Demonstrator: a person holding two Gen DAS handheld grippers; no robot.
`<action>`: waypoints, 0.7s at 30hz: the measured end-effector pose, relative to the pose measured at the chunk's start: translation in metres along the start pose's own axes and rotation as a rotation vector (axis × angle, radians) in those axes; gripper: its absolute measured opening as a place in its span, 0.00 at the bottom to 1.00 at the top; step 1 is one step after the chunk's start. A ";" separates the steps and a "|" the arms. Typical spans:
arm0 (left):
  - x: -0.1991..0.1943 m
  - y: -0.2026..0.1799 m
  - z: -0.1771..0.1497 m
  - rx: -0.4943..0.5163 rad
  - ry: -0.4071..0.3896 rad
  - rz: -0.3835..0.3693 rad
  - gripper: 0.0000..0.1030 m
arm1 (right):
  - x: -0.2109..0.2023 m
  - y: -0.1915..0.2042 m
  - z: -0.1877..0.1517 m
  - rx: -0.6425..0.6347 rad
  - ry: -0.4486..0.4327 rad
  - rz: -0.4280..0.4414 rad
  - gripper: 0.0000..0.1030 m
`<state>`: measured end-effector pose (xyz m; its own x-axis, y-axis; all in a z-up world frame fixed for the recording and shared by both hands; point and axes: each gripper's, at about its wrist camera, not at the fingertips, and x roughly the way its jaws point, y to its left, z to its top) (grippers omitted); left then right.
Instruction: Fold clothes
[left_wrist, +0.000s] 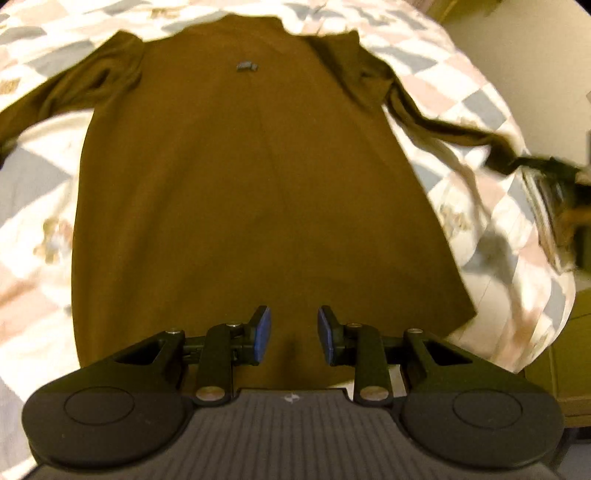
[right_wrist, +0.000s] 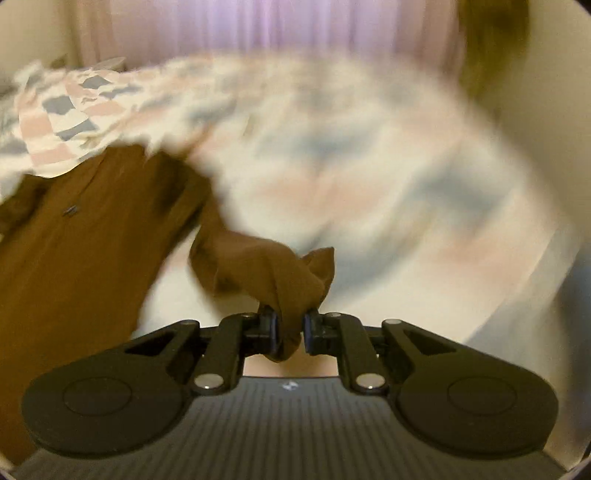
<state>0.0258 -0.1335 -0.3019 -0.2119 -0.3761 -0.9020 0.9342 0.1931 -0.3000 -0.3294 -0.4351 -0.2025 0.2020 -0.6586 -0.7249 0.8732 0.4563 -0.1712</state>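
At the near edge of the left wrist view, the left gripper (left_wrist: 294, 334) hangs with its blue-padded fingers (left_wrist: 263, 336) spread apart and nothing between them, poised just above the hem of a brown long-sleeved shirt (left_wrist: 255, 192). The shirt lies flat on a patchwork quilt (left_wrist: 476, 206) of cream, pink and grey squares, hem near, neck far, with a small dark label (left_wrist: 246, 66) showing below the collar. Its left sleeve (left_wrist: 62, 96) trails off toward the left edge of the quilt. Its right sleeve (left_wrist: 443, 122) is drawn out taut to the right, its end reaching a blurred dark shape at the frame's right edge that appears to be the other tool.

In the right wrist view, the right gripper (right_wrist: 290, 330) is clenched on the bunched cuff of that right sleeve (right_wrist: 266, 273), brown cloth squeezed between the pads and spilling out above and below them. Beyond it the sleeve runs back left to the shirt's body (right_wrist: 74, 251), where the label (right_wrist: 70, 210) shows again. The quilt (right_wrist: 66, 110) behind is heavily smeared by motion blur. Farthest off, a pale curtain (right_wrist: 258, 29) hangs across the back of the room.
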 end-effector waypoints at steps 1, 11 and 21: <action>-0.001 0.002 0.002 -0.007 -0.006 0.002 0.29 | -0.008 -0.015 0.019 -0.057 -0.017 -0.048 0.11; 0.003 0.003 0.001 -0.044 0.003 -0.006 0.34 | 0.081 -0.148 0.042 0.048 0.405 -0.238 0.74; -0.001 0.011 0.010 -0.055 0.039 0.022 0.34 | 0.123 -0.184 -0.047 0.582 0.151 -0.039 0.49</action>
<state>0.0387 -0.1401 -0.3016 -0.2038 -0.3355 -0.9197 0.9219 0.2504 -0.2957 -0.4858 -0.5718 -0.2920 0.1372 -0.5564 -0.8195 0.9866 0.0029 0.1632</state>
